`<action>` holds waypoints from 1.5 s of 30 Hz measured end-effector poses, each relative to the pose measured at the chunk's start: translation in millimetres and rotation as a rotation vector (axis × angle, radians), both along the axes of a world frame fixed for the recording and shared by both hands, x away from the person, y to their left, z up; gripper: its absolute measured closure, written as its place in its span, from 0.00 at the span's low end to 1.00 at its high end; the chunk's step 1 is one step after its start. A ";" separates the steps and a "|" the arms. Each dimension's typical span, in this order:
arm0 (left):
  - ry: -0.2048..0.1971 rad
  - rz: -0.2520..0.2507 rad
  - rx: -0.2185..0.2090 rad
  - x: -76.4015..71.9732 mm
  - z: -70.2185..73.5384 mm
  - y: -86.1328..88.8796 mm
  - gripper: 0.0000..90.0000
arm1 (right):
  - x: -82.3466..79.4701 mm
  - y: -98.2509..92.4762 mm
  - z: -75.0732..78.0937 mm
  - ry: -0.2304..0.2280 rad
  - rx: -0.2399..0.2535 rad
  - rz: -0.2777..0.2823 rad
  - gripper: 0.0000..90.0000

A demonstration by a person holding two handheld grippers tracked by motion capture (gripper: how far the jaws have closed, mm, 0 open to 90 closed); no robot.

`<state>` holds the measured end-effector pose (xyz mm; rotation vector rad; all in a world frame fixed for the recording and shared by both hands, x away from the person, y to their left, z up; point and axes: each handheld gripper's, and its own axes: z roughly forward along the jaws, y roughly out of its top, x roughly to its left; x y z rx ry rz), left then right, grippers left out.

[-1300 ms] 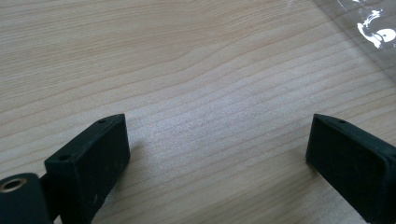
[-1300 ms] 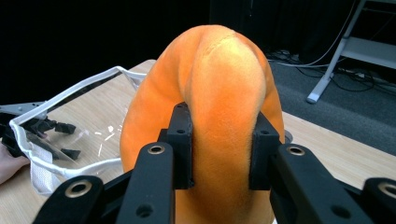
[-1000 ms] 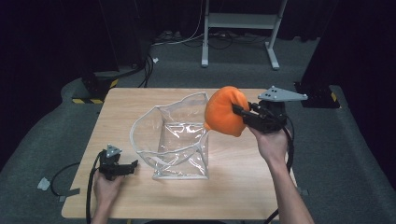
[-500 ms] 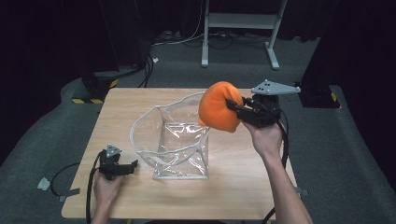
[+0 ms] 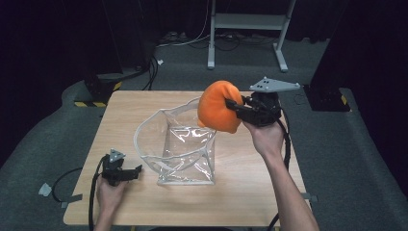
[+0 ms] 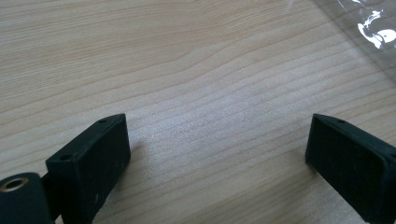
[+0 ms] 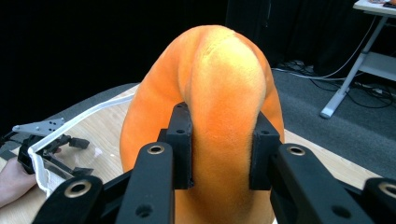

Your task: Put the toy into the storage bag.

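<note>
My right gripper (image 5: 231, 106) is shut on an orange plush toy (image 5: 219, 107), held in the air over the right rim of a clear plastic bag (image 5: 173, 144) that stands open on the wooden table (image 5: 269, 187). In the right gripper view the orange plush toy (image 7: 219, 93) bulges up between the jaws of my right gripper (image 7: 220, 149). My left gripper (image 5: 137, 170) rests on the table at the front left, just left of the bag, jaws open. The left gripper view has my left gripper (image 6: 215, 154) wide open over bare wood, with a corner of the clear bag (image 6: 369, 28) at the top right.
The table's edges drop to grey carpet (image 5: 337, 159). A white desk frame (image 5: 245, 29) and cables lie on the floor behind the table. A black box with yellow stripes (image 5: 98, 94) sits beyond the table's far left corner.
My right gripper has carried the orange plush toy leftward, from beside the bag to over its right rim. The left gripper has stayed put.
</note>
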<state>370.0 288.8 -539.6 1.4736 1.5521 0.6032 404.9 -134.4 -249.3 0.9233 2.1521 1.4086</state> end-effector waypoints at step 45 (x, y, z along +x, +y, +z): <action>0.003 0.000 -0.001 -0.2 0.1 0.0 0.08 | 27.1 62.1 -10.5 0.020 -0.033 0.054 0.75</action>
